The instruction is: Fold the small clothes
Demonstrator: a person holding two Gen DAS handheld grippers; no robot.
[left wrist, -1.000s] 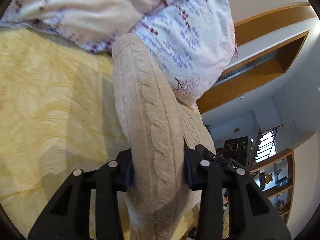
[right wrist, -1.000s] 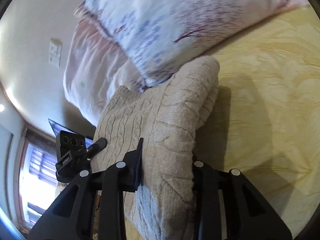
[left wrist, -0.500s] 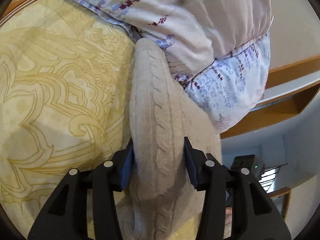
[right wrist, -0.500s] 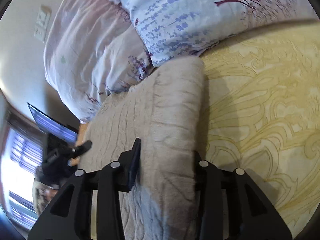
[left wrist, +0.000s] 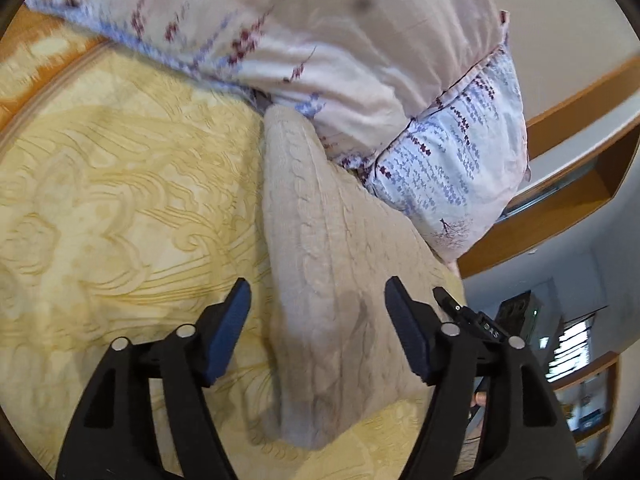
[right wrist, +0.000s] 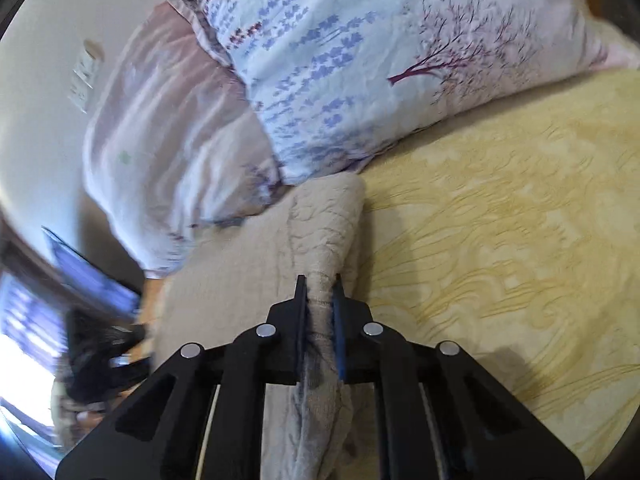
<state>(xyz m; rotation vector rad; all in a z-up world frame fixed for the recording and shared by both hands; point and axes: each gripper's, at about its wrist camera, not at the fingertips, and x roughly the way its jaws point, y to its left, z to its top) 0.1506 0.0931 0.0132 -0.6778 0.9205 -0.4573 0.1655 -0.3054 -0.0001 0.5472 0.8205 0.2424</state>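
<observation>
Left wrist view: the left gripper stands wide open, its blue-padded fingers on either side of a beige cable-knit sweater without touching it. The sweater lies folded on the yellow patterned bedspread, its far end against the floral pillows.

Right wrist view: the right gripper is clamped tight on a bunched ridge of the sweater, which lies flat toward the bedspread's left edge, below the blue floral pillow.
</observation>
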